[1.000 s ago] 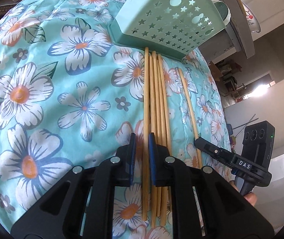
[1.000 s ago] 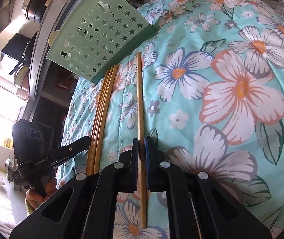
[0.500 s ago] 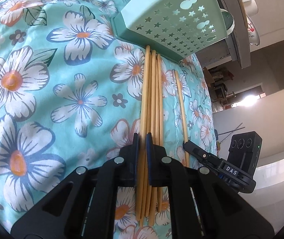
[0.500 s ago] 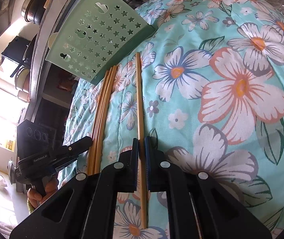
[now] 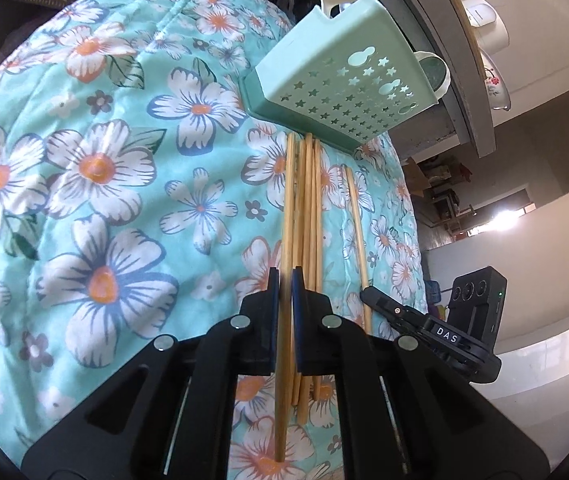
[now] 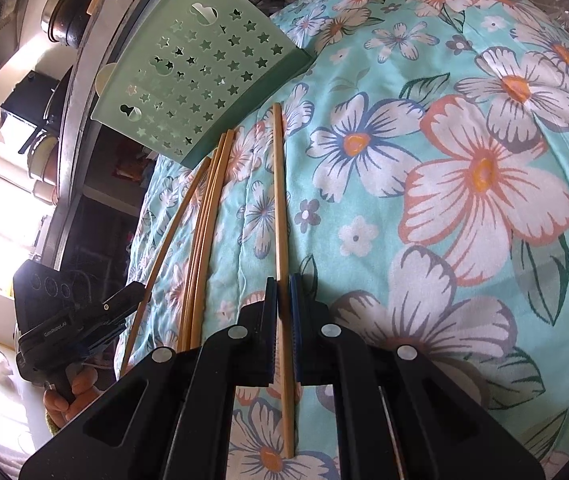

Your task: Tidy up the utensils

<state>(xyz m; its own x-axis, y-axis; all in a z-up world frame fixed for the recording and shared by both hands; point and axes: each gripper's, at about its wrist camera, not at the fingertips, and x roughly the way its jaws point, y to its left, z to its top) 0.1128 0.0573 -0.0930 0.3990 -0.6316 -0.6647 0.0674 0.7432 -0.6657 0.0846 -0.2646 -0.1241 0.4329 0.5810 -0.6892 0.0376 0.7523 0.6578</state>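
Left wrist view, your left gripper point(image 5: 283, 280) pinching one chopstick point(image 5: 285, 216) at frame centre, other sticks point(image 5: 309, 216) beside it on floral cloth point(image 5: 96, 184), green basket point(image 5: 344, 84) upper right, your right gripper point(image 6: 283, 284) clamped on a lone chopstick point(image 6: 280, 200).

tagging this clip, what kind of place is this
Probably a home kitchen corner: cookware on a shelf, a green star-holed utensil holder and wooden chopsticks on a floral quilted cloth.

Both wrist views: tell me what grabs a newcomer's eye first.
The floral quilt fills both views. On it, the left gripper is shut on one chopstick at the edge of a loose bundle, and the right gripper pinches a lone chopstick. Beyond their tips, a mint star-punched holder leans.
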